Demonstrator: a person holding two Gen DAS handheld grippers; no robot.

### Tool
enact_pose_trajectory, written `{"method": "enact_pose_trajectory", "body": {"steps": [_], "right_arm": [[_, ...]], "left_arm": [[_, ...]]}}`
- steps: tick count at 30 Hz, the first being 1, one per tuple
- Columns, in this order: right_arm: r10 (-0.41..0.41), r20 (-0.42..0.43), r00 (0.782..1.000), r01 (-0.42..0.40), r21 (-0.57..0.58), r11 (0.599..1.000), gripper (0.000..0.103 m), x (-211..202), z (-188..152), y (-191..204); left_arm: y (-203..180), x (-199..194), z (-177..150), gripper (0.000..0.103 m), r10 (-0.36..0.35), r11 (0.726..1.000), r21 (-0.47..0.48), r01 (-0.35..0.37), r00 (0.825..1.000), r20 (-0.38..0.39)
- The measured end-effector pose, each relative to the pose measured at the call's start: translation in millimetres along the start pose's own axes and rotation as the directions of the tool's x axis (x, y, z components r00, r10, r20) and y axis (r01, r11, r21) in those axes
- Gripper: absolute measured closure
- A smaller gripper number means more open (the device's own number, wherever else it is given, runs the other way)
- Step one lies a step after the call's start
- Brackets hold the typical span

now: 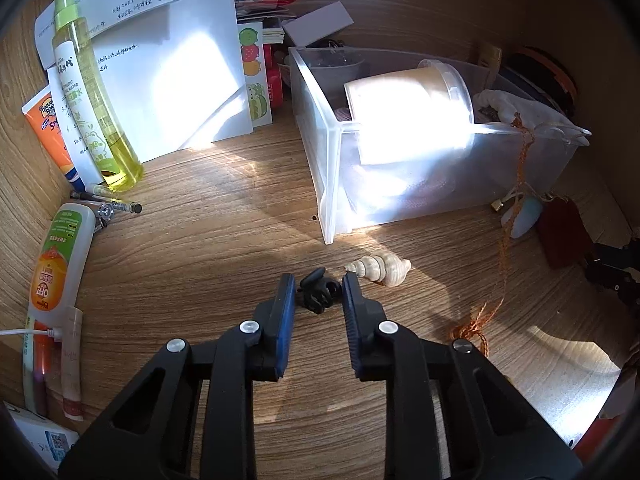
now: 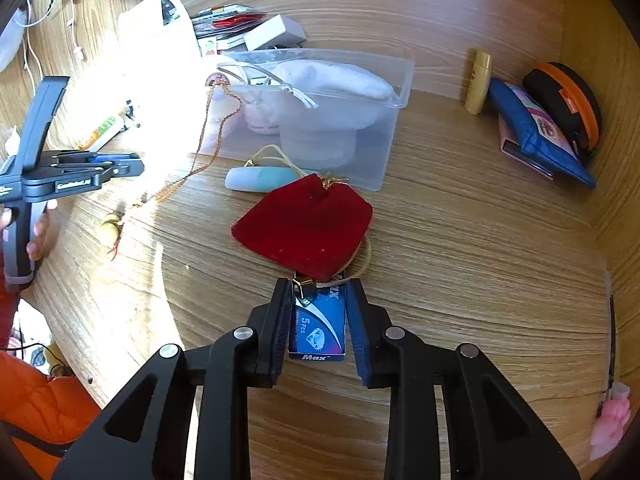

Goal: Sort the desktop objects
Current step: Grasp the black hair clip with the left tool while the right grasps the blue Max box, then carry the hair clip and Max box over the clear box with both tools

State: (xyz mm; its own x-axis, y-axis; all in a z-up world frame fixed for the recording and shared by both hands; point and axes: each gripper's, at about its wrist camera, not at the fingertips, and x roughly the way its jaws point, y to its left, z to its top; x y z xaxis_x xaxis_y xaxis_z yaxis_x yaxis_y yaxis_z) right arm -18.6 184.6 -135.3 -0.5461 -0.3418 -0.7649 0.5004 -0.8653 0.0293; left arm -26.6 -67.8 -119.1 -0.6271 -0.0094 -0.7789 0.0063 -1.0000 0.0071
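Observation:
In the left wrist view my left gripper [image 1: 319, 285] stands around a small black hair claw clip [image 1: 319, 294] on the wooden desk; its jaws are close to the clip's sides with slight gaps. A spiral seashell [image 1: 380, 269] lies just right of it. In the right wrist view my right gripper [image 2: 319, 292] has its jaws on both sides of a small blue "Max" box [image 2: 318, 330] that lies flat, partly under a red velvet pouch [image 2: 306, 226]. A translucent plastic bin [image 1: 420, 168] holds a white cup and cloth bag; it also shows in the right wrist view [image 2: 384, 136].
A yellow bottle [image 1: 94, 100], papers [image 1: 172, 80], tubes and pens [image 1: 116, 204] crowd the left wall. An orange cord [image 1: 504, 248] trails from the bin. A pale blue oval object [image 2: 260, 179], a blue pouch [image 2: 536, 136] and a black-orange case [image 2: 568, 104] lie to the right.

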Motion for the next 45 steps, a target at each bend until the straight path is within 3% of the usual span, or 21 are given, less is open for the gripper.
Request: {"method": "enact_pose_trajectory", "body": {"steps": [13,30,35,45], "right_arm": [[-0.002,0.082,0.997,-0.003,0.063,0.998,0.078,-21,18,-16],[0.004,0.215,0.977,-0.008,0.015,1.0,0.078,-51,50,-13],[0.018,0.24,0.971,-0.021,0.012,1.0,0.078,-50,61,-14],[0.03,0.271,0.962,-0.034,0.009,0.999,0.078,-41,86,-23]], "left_arm": [[9,-24,4,0.081,0.008,0.998,-0.062,-0.003,0.997,0.083],[-15,-70,35,0.081,-0.073,0.996,-0.025,0.082,0.965,0.252],[-19,-69,43,0.081,-0.09,0.995,-0.01,0.096,0.959,0.268],[-10,-47,53,0.081,-0.099,0.993,-0.034,0.11,0.965,0.241]]}}
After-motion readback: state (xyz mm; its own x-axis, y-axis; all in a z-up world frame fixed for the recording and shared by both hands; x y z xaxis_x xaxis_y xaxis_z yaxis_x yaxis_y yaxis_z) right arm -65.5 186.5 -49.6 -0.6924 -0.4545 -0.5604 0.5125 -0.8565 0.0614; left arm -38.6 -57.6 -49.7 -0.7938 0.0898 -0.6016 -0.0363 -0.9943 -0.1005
